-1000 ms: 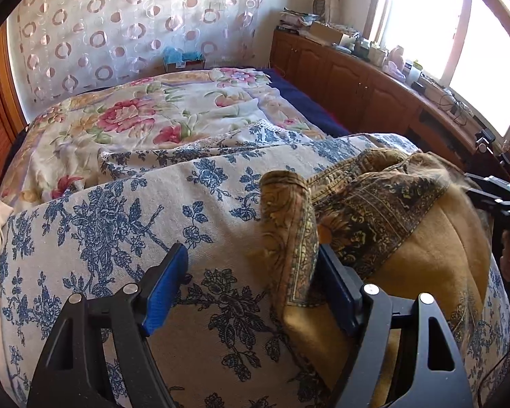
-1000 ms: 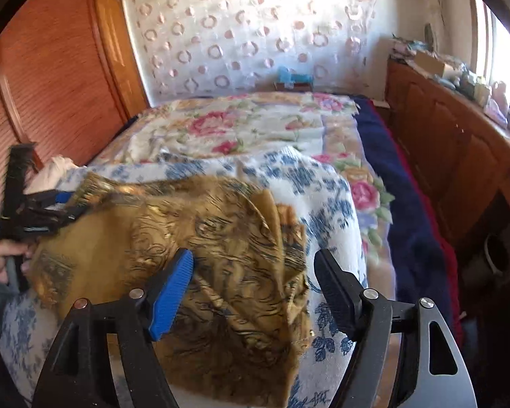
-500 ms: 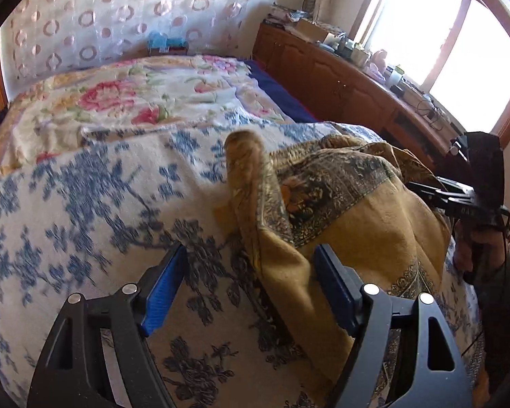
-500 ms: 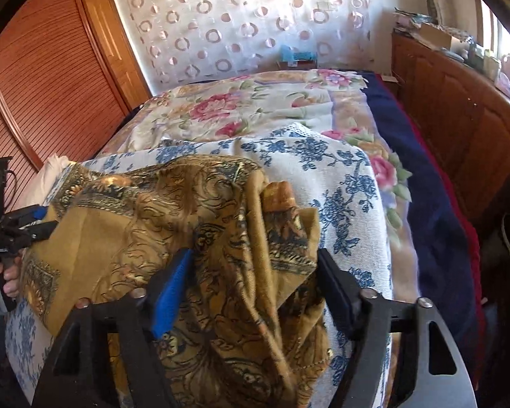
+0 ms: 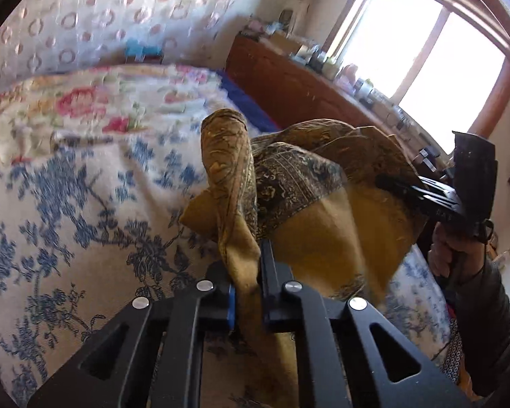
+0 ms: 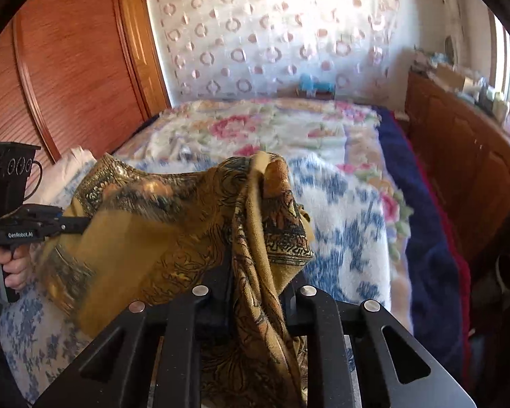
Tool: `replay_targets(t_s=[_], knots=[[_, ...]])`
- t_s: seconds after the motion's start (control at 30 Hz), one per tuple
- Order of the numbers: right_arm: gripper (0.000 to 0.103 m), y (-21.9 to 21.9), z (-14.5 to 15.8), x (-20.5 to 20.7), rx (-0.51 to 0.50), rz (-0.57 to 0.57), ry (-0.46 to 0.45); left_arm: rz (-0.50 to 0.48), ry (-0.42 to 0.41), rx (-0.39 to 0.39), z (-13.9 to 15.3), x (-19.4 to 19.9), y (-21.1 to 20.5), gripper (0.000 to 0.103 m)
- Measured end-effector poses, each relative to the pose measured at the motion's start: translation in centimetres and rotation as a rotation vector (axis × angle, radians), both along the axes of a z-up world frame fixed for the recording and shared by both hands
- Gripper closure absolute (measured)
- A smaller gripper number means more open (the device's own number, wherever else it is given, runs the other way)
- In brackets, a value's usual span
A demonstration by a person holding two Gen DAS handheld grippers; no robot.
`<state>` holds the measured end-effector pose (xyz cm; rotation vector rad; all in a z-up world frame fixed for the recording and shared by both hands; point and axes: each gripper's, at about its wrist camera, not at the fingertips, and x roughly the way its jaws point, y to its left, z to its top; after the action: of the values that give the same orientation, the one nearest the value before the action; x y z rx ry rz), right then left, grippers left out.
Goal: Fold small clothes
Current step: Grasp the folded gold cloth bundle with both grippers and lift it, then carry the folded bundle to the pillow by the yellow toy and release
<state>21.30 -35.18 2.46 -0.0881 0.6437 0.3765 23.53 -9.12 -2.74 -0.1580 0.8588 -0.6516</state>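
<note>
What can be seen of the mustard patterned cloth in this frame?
The mustard patterned cloth is soft woven fabric with a plain ochre field and a dark paisley border. It is bunched and partly lifted off the blue-flowered blanket on the bed. The left gripper and the right gripper, whose jaws have just been closing, each pinch a gathered fold of it, and the cloth sags between them. Its lower edges are hidden.
</note>
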Motion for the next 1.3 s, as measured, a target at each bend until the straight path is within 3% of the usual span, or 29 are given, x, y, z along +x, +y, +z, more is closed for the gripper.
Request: replay_targets(t_s=[0.27,0.53,0.73,0.93,1.13,1.3], knots=[[0.085,4.4,4.8,-1.6,-0.066,0.096,-0.152,0.09,-0.159,-0.072,5.5,-4.0,4.6,0.092],[0.085,15.2,8.2,1.1,-0.097,0.312,-0.241,0.339,-0.267,-0.065,7.5,-7.7,15.5,0.092],[0.085,26.5,8.7,5.6,-0.145,0.501,-0.27,0.558,-0.295,-0.073,6.4,-10.8,23.7,0.092],[0.085,37.7,7.2,10.0,-0.223,0.643,-0.262,0.695,-0.227,-0.086,2.9,-11.1,28.9,0.092],[0.085,42.7,6.1,15.5,-0.232,0.701,-0.226,0.755,-0.171,-0.093,-0.2,-11.4,30.6,0.092],[0.085,46.2,4.8,18.2,-0.234,0.689,-0.176,0.773,-0.147,-0.074,-0.7,-12.2,30.5,0.092]])
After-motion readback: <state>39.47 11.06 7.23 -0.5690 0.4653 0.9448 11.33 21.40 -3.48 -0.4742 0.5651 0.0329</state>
